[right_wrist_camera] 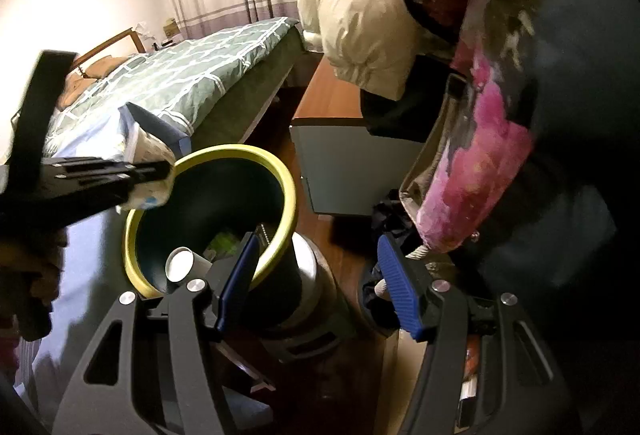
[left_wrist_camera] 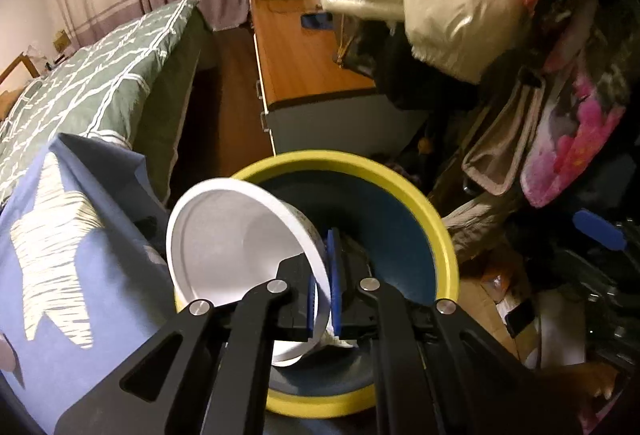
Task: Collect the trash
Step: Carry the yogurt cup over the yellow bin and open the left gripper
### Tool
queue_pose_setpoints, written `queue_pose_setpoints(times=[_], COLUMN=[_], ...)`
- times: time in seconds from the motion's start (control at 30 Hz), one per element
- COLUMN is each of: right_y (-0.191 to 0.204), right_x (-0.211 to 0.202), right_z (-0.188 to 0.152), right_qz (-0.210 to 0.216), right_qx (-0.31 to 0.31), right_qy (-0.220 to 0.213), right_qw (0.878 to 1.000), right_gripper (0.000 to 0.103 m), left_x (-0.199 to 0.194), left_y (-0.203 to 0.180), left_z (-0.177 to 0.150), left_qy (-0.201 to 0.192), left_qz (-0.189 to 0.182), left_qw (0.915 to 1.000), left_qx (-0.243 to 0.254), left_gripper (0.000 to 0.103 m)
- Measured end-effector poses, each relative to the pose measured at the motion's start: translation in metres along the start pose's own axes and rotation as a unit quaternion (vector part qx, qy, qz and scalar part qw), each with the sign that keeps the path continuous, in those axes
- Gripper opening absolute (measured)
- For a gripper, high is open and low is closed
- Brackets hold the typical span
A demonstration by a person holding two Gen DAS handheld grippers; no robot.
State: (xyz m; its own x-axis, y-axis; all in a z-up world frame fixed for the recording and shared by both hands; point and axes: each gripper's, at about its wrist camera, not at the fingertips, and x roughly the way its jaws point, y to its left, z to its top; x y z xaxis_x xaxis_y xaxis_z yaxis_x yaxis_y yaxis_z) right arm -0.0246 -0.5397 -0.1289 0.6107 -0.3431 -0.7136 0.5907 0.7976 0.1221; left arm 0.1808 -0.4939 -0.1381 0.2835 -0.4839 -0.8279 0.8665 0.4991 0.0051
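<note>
The left gripper [left_wrist_camera: 324,283] is clenched on the rim of a white paper bowl [left_wrist_camera: 240,247], its blue fingers [left_wrist_camera: 335,275] pinching the wall, and holds it tilted over the mouth of the yellow-rimmed dark round trash bin [left_wrist_camera: 440,235] beside the green checked bed [left_wrist_camera: 100,75]. The right gripper [right_wrist_camera: 320,275] hangs released over the bin's near side, nothing between its fingers. A white paper cup [right_wrist_camera: 184,263] lies inside the bin.

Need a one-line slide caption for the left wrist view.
Left gripper holds white paper bowl over yellow-rimmed bin.
</note>
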Motion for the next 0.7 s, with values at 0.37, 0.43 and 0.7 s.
queue_pose_setpoints(times=[0.37, 0.43, 0.7], right_y=[-0.004, -0.002, 0.013], right_x=[-0.012, -0.014, -0.019], right_z=[-0.002, -0.002, 0.0], right_qz=[-0.004, -0.005, 0.006], right_qx=[0.0, -0.003, -0.016], right_qy=[-0.008, -0.008, -0.009], right_qw=[1.0, 1.0, 1.0], right_gripper=[0.059, 0.059, 0.059], left_x=[0.028, 0.027, -0.03], left_y=[0.013, 0.016, 0.043], left_z=[-0.003, -0.003, -0.017], left_qy=[0.012, 0.012, -0.023], left_qz=[0.013, 0.012, 0.016], left_qw=[0.9993, 0.9992, 0.9982], left_qx=[-0.033, -0.036, -0.053], left_gripper=[0.064, 0.064, 0.069])
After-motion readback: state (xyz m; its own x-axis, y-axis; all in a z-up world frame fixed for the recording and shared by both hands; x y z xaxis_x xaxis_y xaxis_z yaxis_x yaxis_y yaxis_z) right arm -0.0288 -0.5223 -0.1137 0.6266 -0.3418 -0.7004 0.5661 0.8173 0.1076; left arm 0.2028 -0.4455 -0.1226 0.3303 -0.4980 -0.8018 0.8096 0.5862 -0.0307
